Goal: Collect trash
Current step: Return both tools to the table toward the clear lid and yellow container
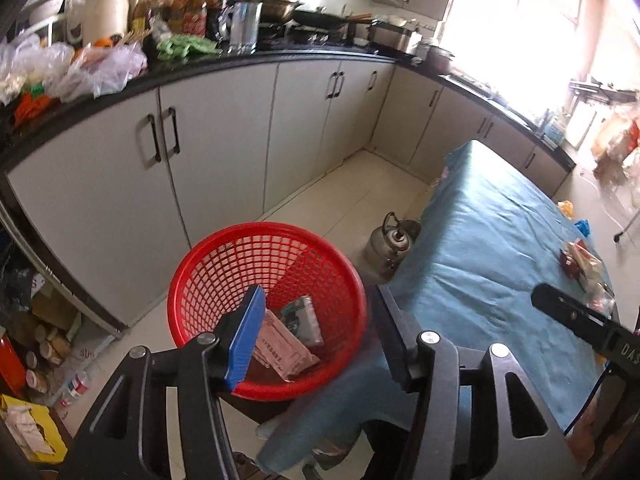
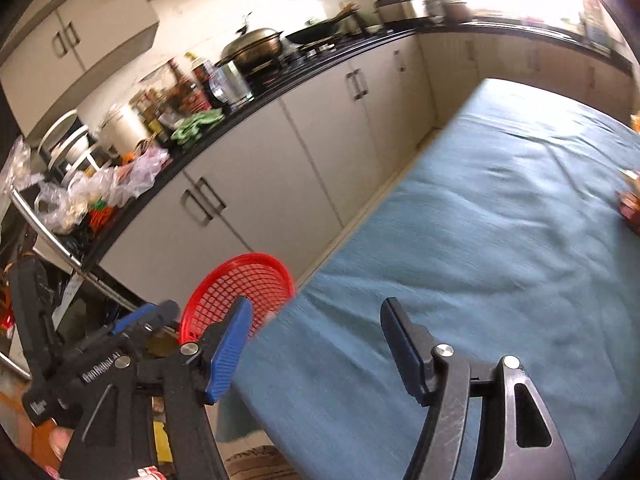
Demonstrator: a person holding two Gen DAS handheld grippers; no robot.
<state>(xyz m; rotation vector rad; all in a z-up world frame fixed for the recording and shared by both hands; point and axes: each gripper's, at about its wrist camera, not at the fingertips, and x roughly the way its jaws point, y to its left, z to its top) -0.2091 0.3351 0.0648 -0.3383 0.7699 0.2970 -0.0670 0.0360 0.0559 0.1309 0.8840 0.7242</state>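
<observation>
Kitchen cabinets [image 1: 224,132] ran pale and flat behind a bench [image 1: 500,240] draped in wrinkled teal cloth. Your left tool [image 1: 320,332] hung angled down over the round red mesh basket [image 1: 208,280], jaws apart and empty; a pink packet [image 1: 284,348] and a green one [image 1: 304,316] lay inside. Your right tool [image 2: 316,344] stood wide, holding nothing, above the cloth.
</observation>
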